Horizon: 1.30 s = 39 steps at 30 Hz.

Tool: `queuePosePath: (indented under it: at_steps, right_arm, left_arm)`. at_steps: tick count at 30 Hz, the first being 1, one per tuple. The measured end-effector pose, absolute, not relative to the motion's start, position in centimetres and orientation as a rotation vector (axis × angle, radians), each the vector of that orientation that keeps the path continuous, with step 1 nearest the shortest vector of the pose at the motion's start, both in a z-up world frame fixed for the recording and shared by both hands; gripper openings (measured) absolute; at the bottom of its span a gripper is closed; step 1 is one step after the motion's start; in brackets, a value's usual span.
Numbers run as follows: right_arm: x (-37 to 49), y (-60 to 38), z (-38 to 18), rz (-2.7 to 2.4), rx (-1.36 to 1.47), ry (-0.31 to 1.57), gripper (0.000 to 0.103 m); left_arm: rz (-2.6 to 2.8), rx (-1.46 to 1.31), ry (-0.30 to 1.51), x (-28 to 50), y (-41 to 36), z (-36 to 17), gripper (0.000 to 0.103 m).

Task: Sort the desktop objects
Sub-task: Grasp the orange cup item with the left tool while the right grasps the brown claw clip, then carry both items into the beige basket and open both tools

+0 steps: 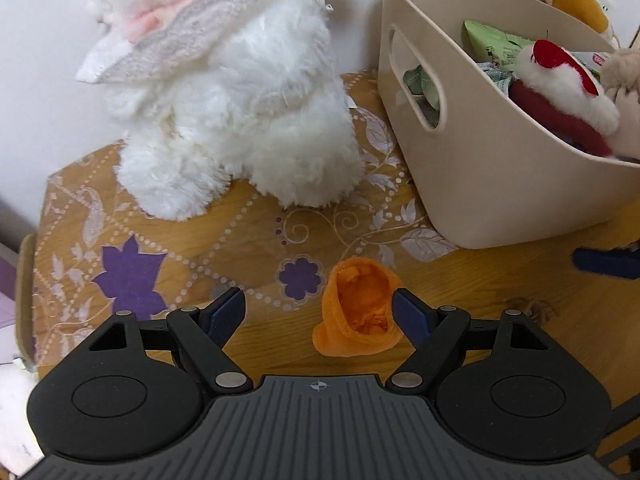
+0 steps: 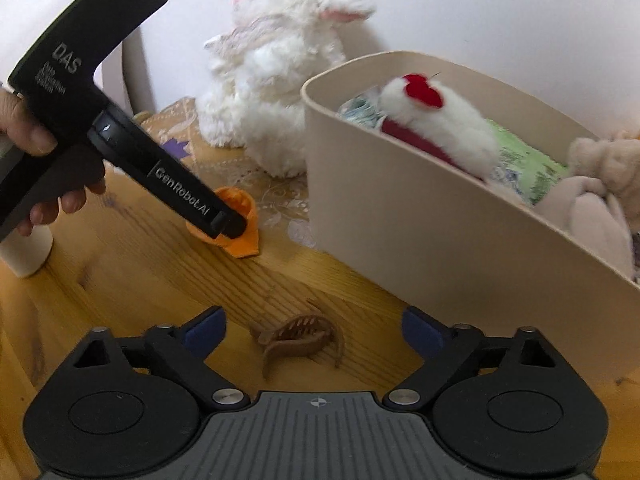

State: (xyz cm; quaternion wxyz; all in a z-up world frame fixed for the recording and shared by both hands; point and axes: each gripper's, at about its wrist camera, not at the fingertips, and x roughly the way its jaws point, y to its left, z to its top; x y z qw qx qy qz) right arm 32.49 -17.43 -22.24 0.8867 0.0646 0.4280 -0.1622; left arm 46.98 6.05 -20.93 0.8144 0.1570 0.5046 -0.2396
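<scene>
1. Left wrist view: left tool (image 1: 319,312) released, fingers spread wide, low over the wooden worktop (image 1: 500,280). Orange fabric piece (image 1: 358,312) lies between the fingers, nearer the right-hand pad (image 1: 410,318), which looks to be touching or just beside it; cannot tell which. Left-hand pad well apart from it
2. Same view: white plush rabbit (image 1: 240,120) sits upright on a patterned mat (image 1: 132,248) at the back. Beige bin (image 1: 480,152) stands to its right, holding a red-and-white plush (image 1: 560,84) and green packets (image 1: 496,42)
3. Right wrist view: right tool (image 2: 314,332) released, fingers wide apart, nothing held. Brown hair claw (image 2: 300,340) lies on the worktop between the fingers, touching neither
4. Same view: left tool (image 2: 228,224) seen from the side, tip down at the orange fabric piece (image 2: 244,240), held in a hand (image 2: 44,168). Bin (image 2: 440,240) to the right, rabbit (image 2: 276,80) behind
</scene>
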Motion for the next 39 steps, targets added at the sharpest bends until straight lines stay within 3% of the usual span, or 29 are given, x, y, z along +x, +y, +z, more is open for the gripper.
queuePosePath:
  at_steps: [9,11,15,19,29,39]
  right_arm:
    - [32.4,-17.5,-23.5,-0.305,0.131,0.932,0.061]
    - [32.2,-17.5,-23.4,-0.3,0.127,0.926,0.057]
    - [32.3,-17.2,-23.3,-0.291,0.086,0.925,0.046]
    - [32.1,-16.8,-23.1,-0.291,0.06,0.929,0.044]
    - [30.0,-16.4,-21.3,-0.28,0.057,0.893,0.044]
    - [24.8,-16.7,-16.2,-0.262,0.038,0.817,0.045]
  left_arm:
    - [-0.595,0.372,1.065,46.1,5.6,-21.9,0.081]
    - [-0.619,0.379,1.042,45.7,5.6,-21.8,0.073]
    - [-0.652,0.387,1.03,45.2,5.1,-21.5,0.043]
    - [-0.679,0.398,1.04,44.5,4.6,-21.3,0.02]
    - [-0.67,0.383,1.043,42.9,5.2,-20.8,0.016]
    - [-0.676,0.351,0.94,41.6,5.6,-16.4,0.016]
